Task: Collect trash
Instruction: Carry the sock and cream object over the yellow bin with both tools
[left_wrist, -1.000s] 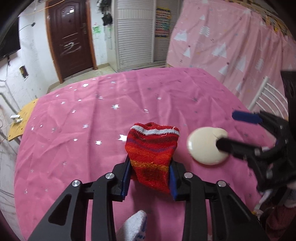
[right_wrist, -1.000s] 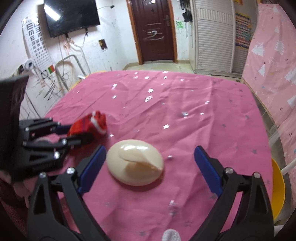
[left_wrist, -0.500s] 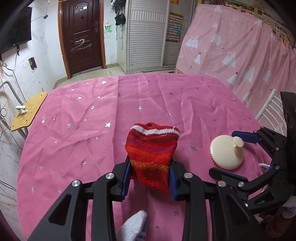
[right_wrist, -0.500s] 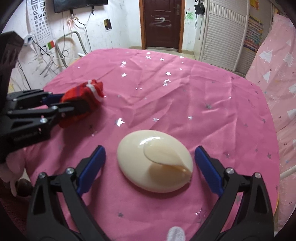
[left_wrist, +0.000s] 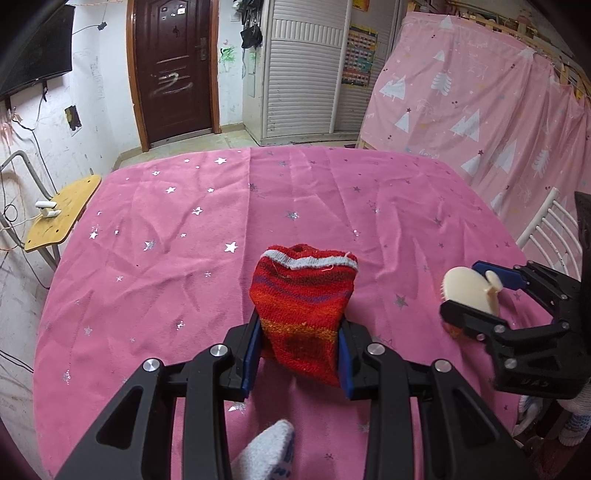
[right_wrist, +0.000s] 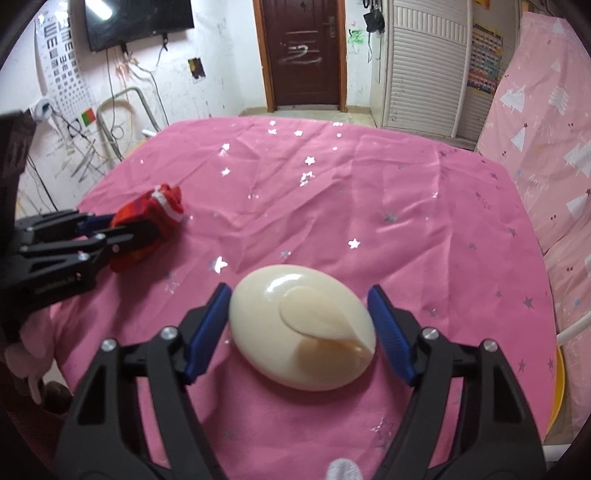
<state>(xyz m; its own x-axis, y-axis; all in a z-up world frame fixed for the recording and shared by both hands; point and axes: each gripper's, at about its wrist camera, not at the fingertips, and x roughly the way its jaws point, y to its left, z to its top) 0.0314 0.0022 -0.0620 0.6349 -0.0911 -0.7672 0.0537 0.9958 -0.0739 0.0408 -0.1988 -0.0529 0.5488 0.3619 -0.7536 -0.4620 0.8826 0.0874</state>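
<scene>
Cream plastic brush (right_wrist: 302, 326), frame centre, looks pinched between my right gripper (right_wrist: 299, 326) pads; it may squirt out. Left gripper (left_wrist: 298, 350) clamps the red sock (left_wrist: 303, 315), lower centre.

Each camera sits just behind its own fingers and looks forward and down, close over the pink tablecloth (left_wrist: 155, 280). Both face the brown door (right_wrist: 303, 55). Each view also shows the other tool beside it.

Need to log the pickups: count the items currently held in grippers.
2. The red striped knitted sock is clamped in the left gripper; the cream oval plastic brush sits between the right gripper fingers, lifted off the table.
</scene>
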